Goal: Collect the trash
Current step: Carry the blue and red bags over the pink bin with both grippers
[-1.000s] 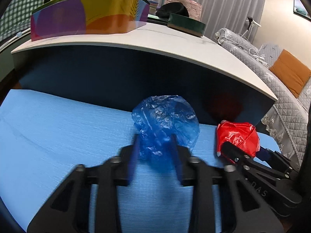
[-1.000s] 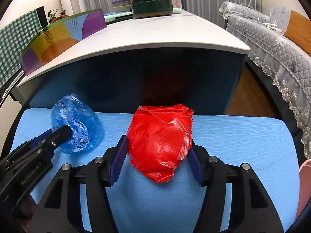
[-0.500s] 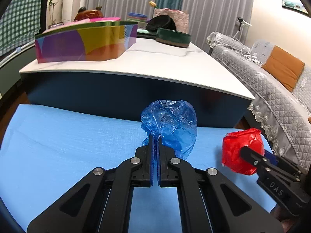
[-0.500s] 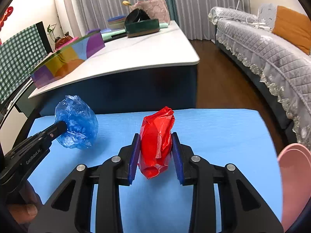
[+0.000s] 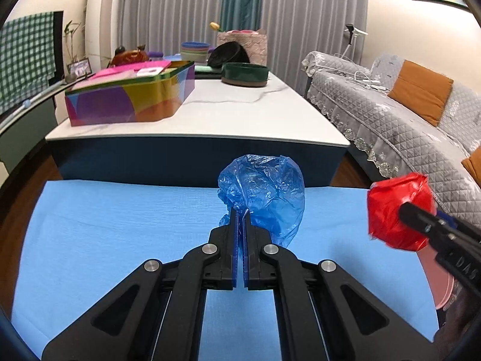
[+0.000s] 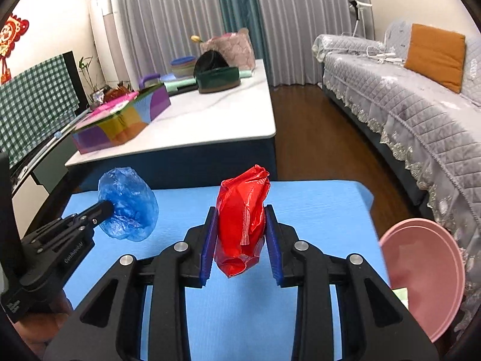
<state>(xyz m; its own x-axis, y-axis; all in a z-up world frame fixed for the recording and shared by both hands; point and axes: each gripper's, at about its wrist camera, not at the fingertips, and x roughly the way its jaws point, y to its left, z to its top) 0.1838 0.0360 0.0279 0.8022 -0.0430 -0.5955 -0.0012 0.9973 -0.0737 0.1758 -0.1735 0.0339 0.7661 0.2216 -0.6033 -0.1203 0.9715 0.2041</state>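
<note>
A crumpled blue plastic bag [image 5: 264, 192] hangs above the blue mat [image 5: 105, 225], pinched at its lower edge by my left gripper [image 5: 240, 213], whose jaws are pressed together on it. A crumpled red plastic bag [image 6: 243, 222] is squeezed between the blue pads of my right gripper [image 6: 240, 225], also lifted off the mat [image 6: 315, 210]. In the left wrist view the red bag [image 5: 396, 210] and the right gripper sit at the right edge. In the right wrist view the blue bag [image 6: 129, 207] and the left gripper [image 6: 105, 207] appear at the left.
A pink bin [image 6: 427, 276] stands at the mat's right edge. Behind the mat is a white-topped table [image 5: 240, 117] carrying a colourful box [image 5: 129, 96] and a dark green bowl [image 5: 245, 73]. A grey quilted sofa [image 6: 405, 105] runs along the right.
Both grippers closed on their bags and lifted them off the mat. The views rose and pulled back, so more of the table top and room shows.
</note>
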